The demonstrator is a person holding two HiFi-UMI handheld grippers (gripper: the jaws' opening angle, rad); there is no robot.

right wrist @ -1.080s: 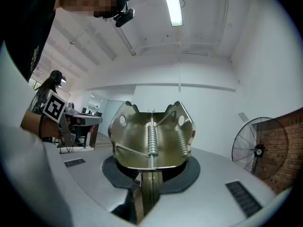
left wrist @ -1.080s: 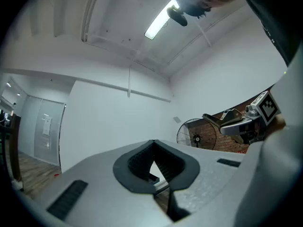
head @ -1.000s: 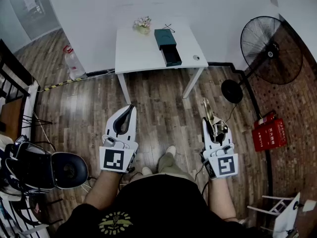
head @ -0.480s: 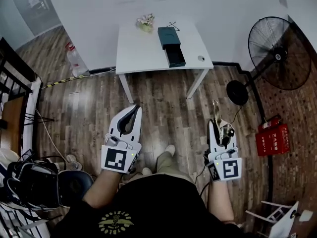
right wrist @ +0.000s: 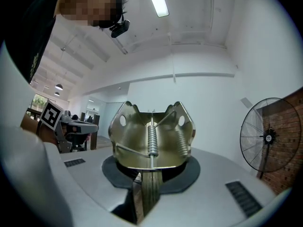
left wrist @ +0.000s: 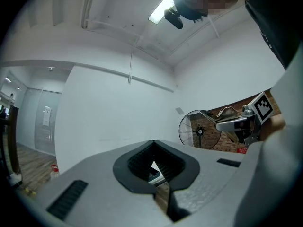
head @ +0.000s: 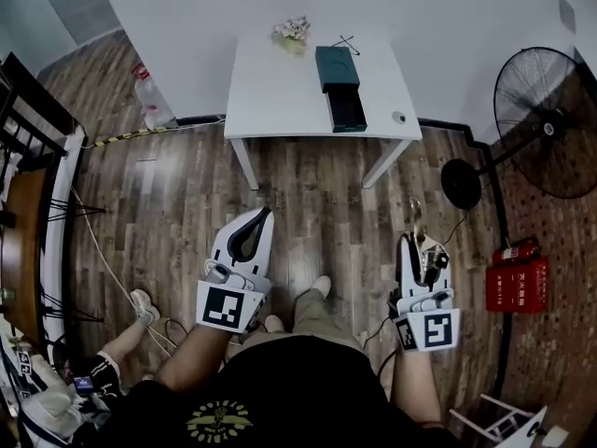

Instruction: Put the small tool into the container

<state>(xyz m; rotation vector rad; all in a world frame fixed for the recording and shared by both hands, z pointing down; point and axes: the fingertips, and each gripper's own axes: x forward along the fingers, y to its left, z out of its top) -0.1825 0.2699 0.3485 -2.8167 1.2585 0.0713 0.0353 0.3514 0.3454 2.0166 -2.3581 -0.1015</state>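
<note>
We find the task at the carrying step. The small tool (right wrist: 151, 136) is already taken up and held at the person's right side over the wooden floor (head: 317, 189). It is well apart from the white worktop (head: 275, 91) at the far side of the room. The right tongs (head: 417, 246) are pinching the tool by its near end; the pads grip a narrow shank, and the broader brass-coloured body with its coil spring stands clear beyond the tips. The left tongs (head: 257, 222) are pressed together at the tips with nothing between them, and we judge them idle for now. The dark container (head: 334, 65) sits on the worktop, and what appears to be a drawer (head: 347, 112) is pulled out toward the near edge. We cannot confirm from this range that it is empty. The tool's long axis lies in line with the right tongs and runs near to far. Its free end points away from the person toward the worktop and, we judge from the right gripper view, somewhat upward. In our assessment the next move calls for closing the distance to the worktop and bringing the right tongs above the open compartment. The tool's length should then be turned to lie along the compartment, and lowered before the pads are spread.
</note>
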